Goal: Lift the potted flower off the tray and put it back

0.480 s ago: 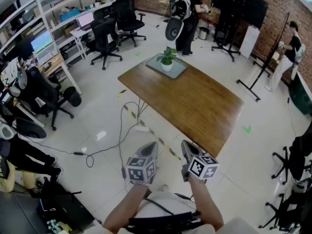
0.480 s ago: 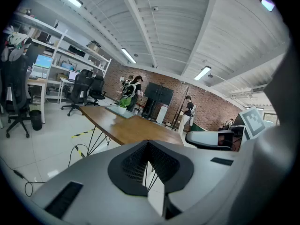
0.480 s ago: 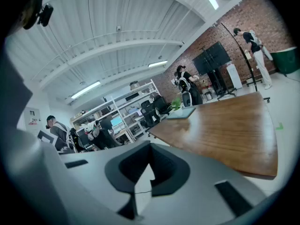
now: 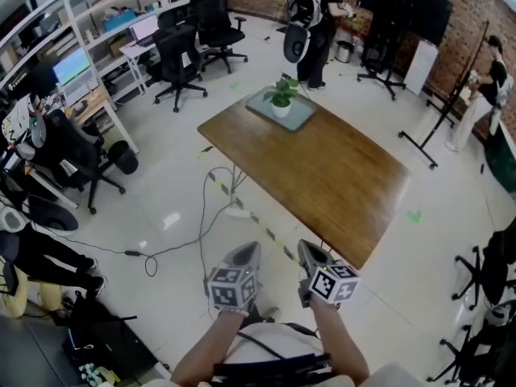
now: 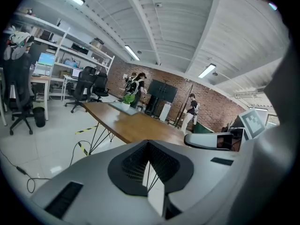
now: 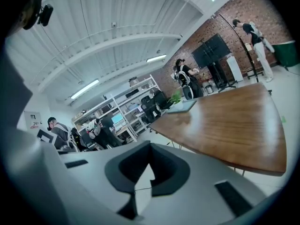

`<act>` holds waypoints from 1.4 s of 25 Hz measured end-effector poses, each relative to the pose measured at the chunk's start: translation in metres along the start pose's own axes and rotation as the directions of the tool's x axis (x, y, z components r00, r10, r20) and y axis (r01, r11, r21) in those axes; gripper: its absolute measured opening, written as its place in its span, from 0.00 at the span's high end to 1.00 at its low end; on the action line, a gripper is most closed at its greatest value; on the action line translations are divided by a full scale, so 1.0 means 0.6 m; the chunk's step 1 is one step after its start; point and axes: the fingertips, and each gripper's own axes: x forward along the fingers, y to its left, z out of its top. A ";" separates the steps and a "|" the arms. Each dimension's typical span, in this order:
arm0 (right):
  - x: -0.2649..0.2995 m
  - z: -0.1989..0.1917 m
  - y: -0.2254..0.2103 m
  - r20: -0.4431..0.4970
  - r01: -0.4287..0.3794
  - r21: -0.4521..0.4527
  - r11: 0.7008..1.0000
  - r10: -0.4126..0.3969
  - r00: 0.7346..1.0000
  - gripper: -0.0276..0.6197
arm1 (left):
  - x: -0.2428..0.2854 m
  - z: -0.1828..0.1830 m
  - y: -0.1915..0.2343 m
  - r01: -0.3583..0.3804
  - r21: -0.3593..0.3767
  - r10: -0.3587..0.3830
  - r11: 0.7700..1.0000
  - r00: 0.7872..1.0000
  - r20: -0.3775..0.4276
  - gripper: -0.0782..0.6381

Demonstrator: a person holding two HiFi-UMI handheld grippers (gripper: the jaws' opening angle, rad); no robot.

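Brown wood makes up the table [image 4: 322,176] in the head view. The potted flower [image 4: 281,95] stands on a grey tray [image 4: 300,120] at the far corner, the tray's edges roughly along the table's edges. Left gripper [image 4: 244,254] and right gripper [image 4: 311,253] hang side by side off the near corner, over the pale floor [image 4: 161,184] and well apart from the pot. A black cable [image 4: 201,216] loops on the floor beside the table's left edge, and a person [image 4: 313,14] stands beyond the far corner.

The left gripper view shows that gripper's jaws brought together with nothing between them. Past them, the table runs away with the flower and tray small at its far end. The right gripper's grey body and marker cube [image 5: 253,123] show at the right side.

The right gripper view shows the right gripper's jaws closed on each other, also empty. The table's near corner is at the right, and the green plant sits on its tray at the far end. Shelves [image 6: 136,97] and office chairs [image 6: 152,107] stand behind.
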 end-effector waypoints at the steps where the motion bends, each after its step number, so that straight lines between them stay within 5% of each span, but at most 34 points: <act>1: 0.008 0.001 -0.003 -0.002 0.003 0.003 1.000 -0.003 1.000 0.95 | 0.008 0.001 0.005 0.002 -0.002 -0.002 1.000 1.000 -0.003 0.90; 35: 0.404 0.236 -0.105 0.078 0.146 0.062 0.987 -0.151 0.985 0.95 | 0.367 0.276 0.222 0.171 0.041 -0.167 0.984 0.982 -0.085 0.90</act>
